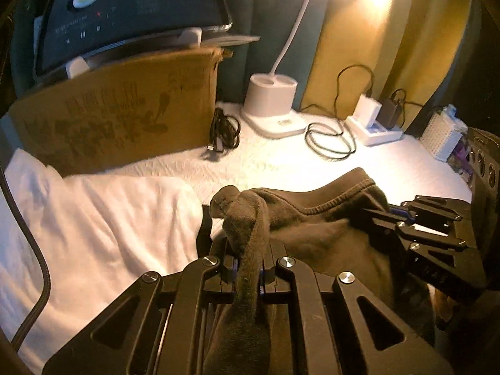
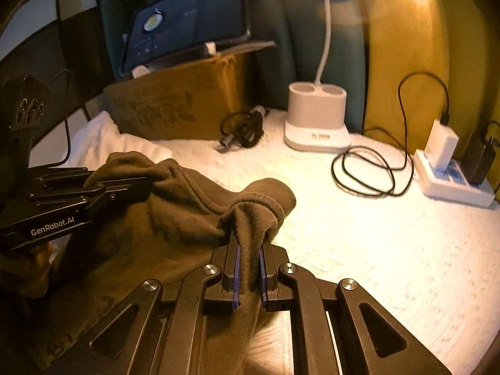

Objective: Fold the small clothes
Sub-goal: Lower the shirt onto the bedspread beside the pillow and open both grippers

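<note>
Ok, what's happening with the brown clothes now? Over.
Left gripper shut on brown garment. Right gripper shut on it too. Garment bunched over white cloth. Black cable beyond, not touching.

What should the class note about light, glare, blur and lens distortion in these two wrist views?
Left wrist view: the desk lamp blows out its head into white glare, casting warm light; the cardboard box print is smeared; fisheye corners go black. Right wrist view: the lamp head is out of frame, the white table cover glows, the coiled black cable looks blurred, and the dark garment loses detail in shadow.
</note>
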Tool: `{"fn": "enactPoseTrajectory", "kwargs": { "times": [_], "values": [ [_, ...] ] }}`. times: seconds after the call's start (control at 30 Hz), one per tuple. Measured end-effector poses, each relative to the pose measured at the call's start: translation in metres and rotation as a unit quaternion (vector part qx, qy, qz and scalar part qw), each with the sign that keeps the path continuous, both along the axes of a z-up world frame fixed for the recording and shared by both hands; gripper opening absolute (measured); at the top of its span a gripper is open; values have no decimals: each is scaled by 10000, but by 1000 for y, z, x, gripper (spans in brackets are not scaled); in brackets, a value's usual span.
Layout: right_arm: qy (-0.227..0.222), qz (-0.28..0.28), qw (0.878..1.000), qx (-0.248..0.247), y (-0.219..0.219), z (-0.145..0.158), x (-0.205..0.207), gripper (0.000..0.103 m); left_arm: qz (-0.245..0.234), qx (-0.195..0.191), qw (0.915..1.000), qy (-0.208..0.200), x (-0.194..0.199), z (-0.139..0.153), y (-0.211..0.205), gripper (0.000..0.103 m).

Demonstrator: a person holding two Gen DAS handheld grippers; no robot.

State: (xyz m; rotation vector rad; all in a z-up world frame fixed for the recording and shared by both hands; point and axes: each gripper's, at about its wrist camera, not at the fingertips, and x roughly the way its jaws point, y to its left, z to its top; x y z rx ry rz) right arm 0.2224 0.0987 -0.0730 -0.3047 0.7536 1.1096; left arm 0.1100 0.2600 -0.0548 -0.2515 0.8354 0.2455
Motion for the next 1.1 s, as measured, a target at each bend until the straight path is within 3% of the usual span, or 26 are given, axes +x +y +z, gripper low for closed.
{"fn": "enactPoseTrajectory", "kwargs": {
  "times": [0.27,0.43,0.47,0.5,0.6,0.77,1.1],
  "values": [
    [122,-178,9994,-280,0,-22,9,10,46,-121,9991,394,7,-24,5,8],
    [104,-310,9989,-340,-6,-25,10,19,124,-190,9988,432,7,-27,10,13],
    [90,-347,9987,-359,-8,-26,10,22,145,-200,9987,444,7,-27,11,14],
    [38,-422,9983,-395,-10,-26,10,34,165,-186,9987,445,6,-27,12,14],
    [-78,-679,9966,-455,-19,-25,12,53,191,-103,9987,463,5,-26,11,14],
    [-9,-798,9958,-442,-32,-25,12,54,250,119,9984,495,1,-19,5,16],
    [76,-1125,9931,-331,-59,-16,7,54,278,192,9988,350,-29,2,-13,17]
  ]
}}
